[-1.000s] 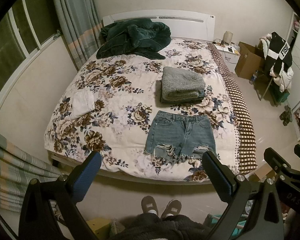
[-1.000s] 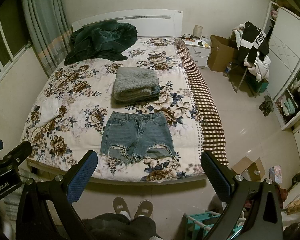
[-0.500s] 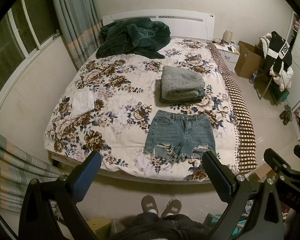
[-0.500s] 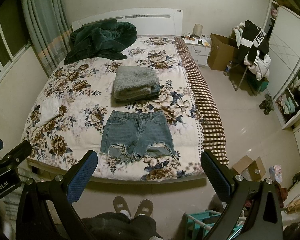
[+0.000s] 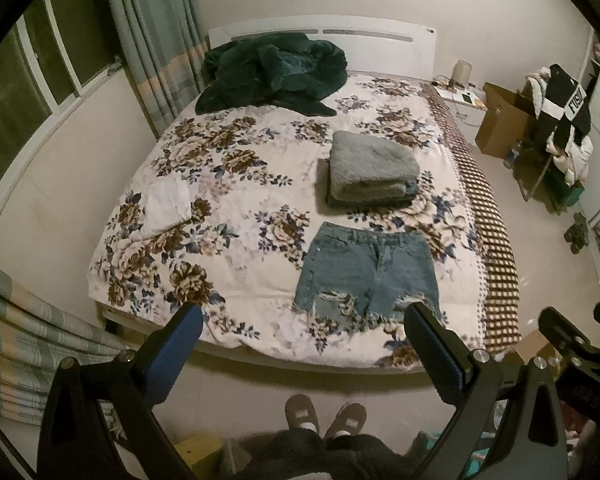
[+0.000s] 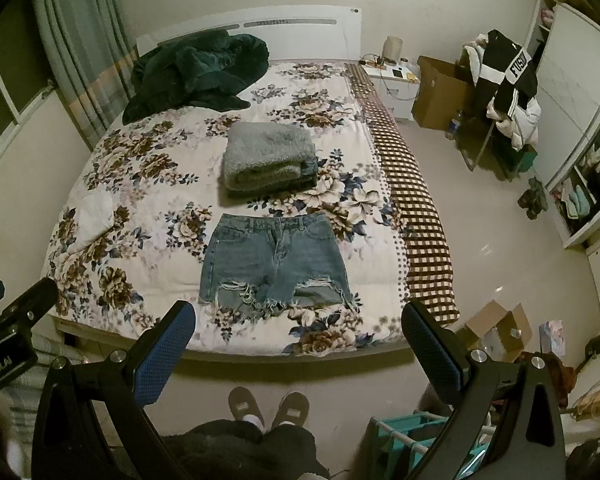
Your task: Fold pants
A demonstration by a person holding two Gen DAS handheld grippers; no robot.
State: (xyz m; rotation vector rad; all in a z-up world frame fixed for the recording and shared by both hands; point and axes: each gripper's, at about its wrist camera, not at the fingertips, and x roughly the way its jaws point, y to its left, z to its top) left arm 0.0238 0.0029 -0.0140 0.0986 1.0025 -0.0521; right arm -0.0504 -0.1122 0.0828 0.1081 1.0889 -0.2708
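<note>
Blue denim shorts with frayed hems point(image 5: 366, 270) lie flat on the floral bedspread point(image 5: 228, 236) near the bed's foot, waistband toward the headboard; they also show in the right wrist view point(image 6: 274, 262). My left gripper point(image 5: 304, 320) is open and empty, held above the floor short of the bed. My right gripper point(image 6: 298, 320) is open and empty at a similar height. Both are well apart from the shorts.
A folded grey fleece stack point(image 5: 372, 170) lies just beyond the shorts. A dark green blanket point(image 5: 276, 72) is heaped by the headboard and a white cloth point(image 5: 168, 208) lies at the left. Cardboard boxes point(image 6: 496, 328) and a clothes-laden chair point(image 6: 504, 92) stand on the right.
Both views have crept slightly closer to the bed; the shorts sit a little lower in frame. Nothing on the bed has moved.
</note>
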